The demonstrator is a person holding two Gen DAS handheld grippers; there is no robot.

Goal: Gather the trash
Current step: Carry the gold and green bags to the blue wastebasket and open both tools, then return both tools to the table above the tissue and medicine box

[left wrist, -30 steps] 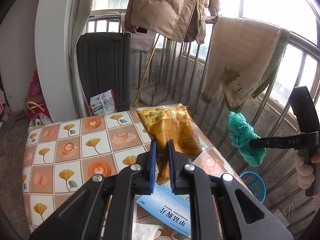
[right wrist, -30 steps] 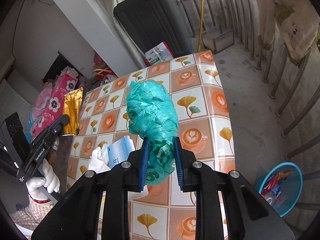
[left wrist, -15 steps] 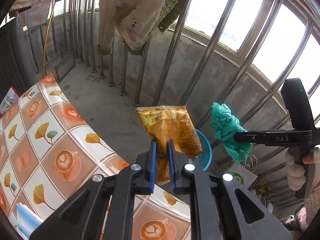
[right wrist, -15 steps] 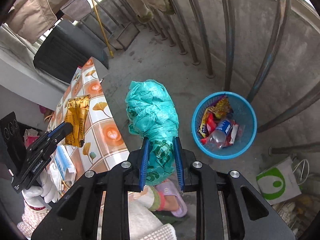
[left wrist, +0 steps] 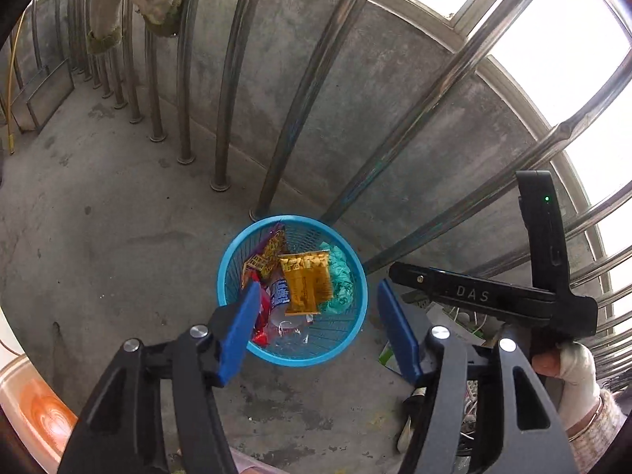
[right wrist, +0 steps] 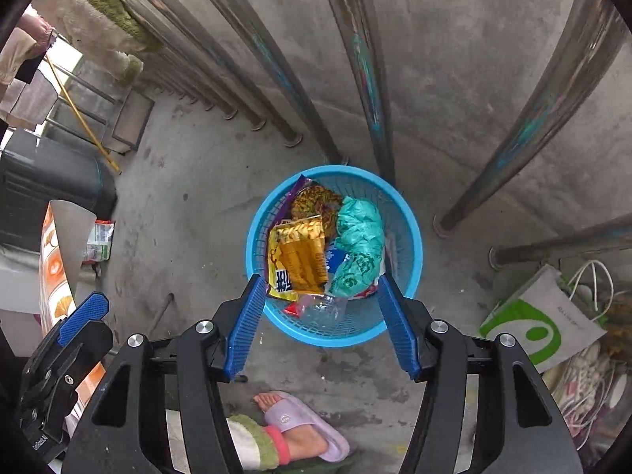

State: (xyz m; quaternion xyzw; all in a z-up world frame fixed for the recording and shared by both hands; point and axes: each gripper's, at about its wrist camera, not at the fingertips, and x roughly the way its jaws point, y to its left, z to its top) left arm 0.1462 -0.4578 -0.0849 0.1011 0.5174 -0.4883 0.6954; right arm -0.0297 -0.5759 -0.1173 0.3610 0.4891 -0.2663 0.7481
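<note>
Yellow snack packet (right wrist: 299, 254) and green plastic bag (right wrist: 358, 245): lodged in blue basket (right wrist: 412, 252), packet at 9 o'clock of bag, among other wrappers. Left gripper (left wrist: 320, 330) and right gripper (right wrist: 320, 322): held above the basket, jaws opening, nothing gripped. This deposit is judged done; remaining trash cannot be seen.

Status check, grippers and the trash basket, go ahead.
Left gripper and right gripper jaws opening, nothing between them. Yellow snack packet and green bag in blue basket. Nothing obstructing.
</note>
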